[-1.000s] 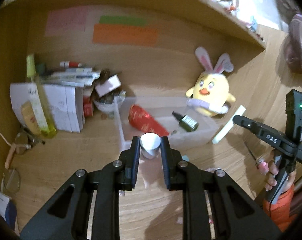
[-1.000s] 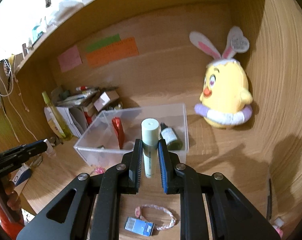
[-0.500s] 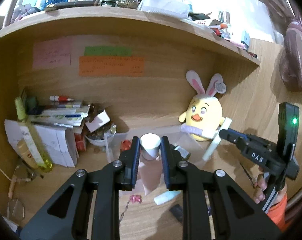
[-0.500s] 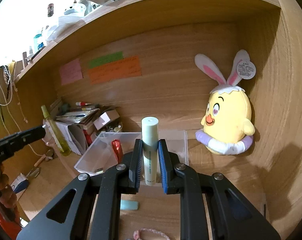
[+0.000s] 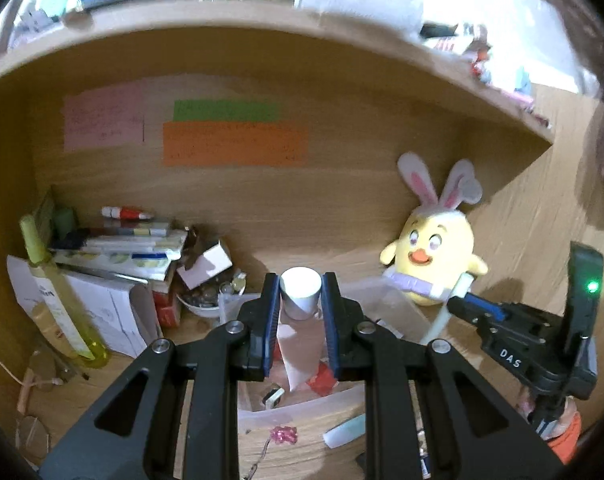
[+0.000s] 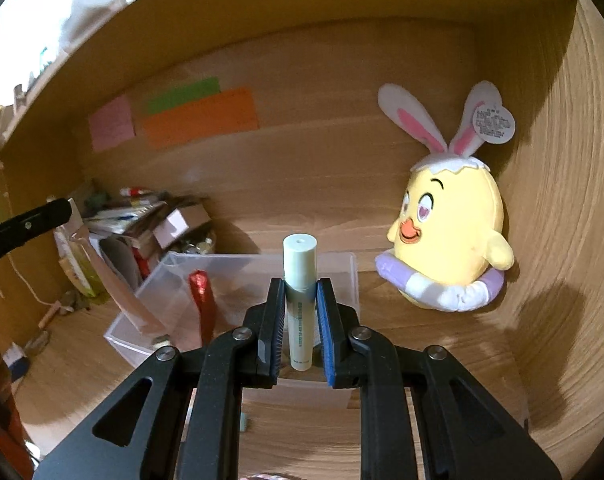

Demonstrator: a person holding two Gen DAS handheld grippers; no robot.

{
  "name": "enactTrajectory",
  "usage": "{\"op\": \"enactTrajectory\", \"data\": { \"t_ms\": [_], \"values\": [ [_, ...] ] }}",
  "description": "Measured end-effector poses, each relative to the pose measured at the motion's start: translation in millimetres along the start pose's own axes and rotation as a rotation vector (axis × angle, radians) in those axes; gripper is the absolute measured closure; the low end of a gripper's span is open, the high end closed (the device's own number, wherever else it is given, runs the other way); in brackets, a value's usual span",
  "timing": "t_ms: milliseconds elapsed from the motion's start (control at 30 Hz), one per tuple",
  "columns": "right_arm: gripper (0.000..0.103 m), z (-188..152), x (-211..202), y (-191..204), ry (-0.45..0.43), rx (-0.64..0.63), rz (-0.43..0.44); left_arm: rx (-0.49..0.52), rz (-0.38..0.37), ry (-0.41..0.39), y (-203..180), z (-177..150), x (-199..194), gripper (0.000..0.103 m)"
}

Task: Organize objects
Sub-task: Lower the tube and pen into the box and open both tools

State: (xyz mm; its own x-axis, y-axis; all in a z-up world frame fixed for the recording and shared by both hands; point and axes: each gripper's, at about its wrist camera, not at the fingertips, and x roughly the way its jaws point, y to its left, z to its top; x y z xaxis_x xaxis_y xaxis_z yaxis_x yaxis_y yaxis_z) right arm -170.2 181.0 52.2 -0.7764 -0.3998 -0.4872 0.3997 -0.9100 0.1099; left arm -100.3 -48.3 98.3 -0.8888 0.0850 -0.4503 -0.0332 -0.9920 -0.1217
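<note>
Two items are in hand at once, so the tidying looks to be in mid-course rather than near its end. The left tongs (image 5: 300, 320) are clamped on a pink tube with a silver-white cap (image 5: 300, 298), held cap-forward above the clear plastic bin (image 6: 343, 268). The right tongs (image 6: 300, 324) are clamped on a pale green tube (image 6: 299, 280), which stands upright between the pads, also over the near part of the bin.

Already inside the bin lies a red tube (image 6: 201, 300), leaning against the near wall, and the left wrist view shows a small dark bottle (image 5: 274, 395) on the bin floor. These count, I judge, as the part done.

Still loose on the surface in front of the bin are a pink trinket on a chain (image 5: 284, 435) and a pale mint piece (image 5: 343, 430), just beside the bin's near wall. These look like what is left, after the two tubes now carried are set down.

A yellow chick plush with rabbit ears (image 6: 449, 236) sits to the right of the bin against the back wall, and a heap of boxes and papers (image 5: 114, 256) fills the left corner with a tall yellow bottle (image 5: 58, 300) leaning before it. Whether these belong to the job I cannot tell.

My estimate is roughly half done: two things binned, two about to go in, at least two more waiting.
</note>
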Motion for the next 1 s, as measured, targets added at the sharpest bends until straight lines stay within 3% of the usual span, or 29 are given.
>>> {"op": "enactTrajectory", "data": {
  "t_ms": [200, 433, 767, 1000],
  "values": [
    [0.089, -4.4, 15.4, 2.8, 0.040, -0.044, -0.055, -0.022, -0.051, 0.076, 7.0, -10.0, 27.6, 0.083],
    [0.089, -13.2, 41.1, 15.0, 0.111, -0.092, -0.061, -0.115, -0.112, 0.158, 30.0, -19.9, 59.3, 0.083],
    [0.088, -18.9, 69.5, 42.3, 0.166, -0.146, -0.016, -0.141, -0.069, 0.195, 48.4, -27.4, 79.6, 0.083],
    [0.085, -18.8, 74.1, 57.0, 0.164, -0.163, 0.017, -0.121, -0.065, 0.210, 52.3, -32.6, 85.6, 0.069]
  ]
}}
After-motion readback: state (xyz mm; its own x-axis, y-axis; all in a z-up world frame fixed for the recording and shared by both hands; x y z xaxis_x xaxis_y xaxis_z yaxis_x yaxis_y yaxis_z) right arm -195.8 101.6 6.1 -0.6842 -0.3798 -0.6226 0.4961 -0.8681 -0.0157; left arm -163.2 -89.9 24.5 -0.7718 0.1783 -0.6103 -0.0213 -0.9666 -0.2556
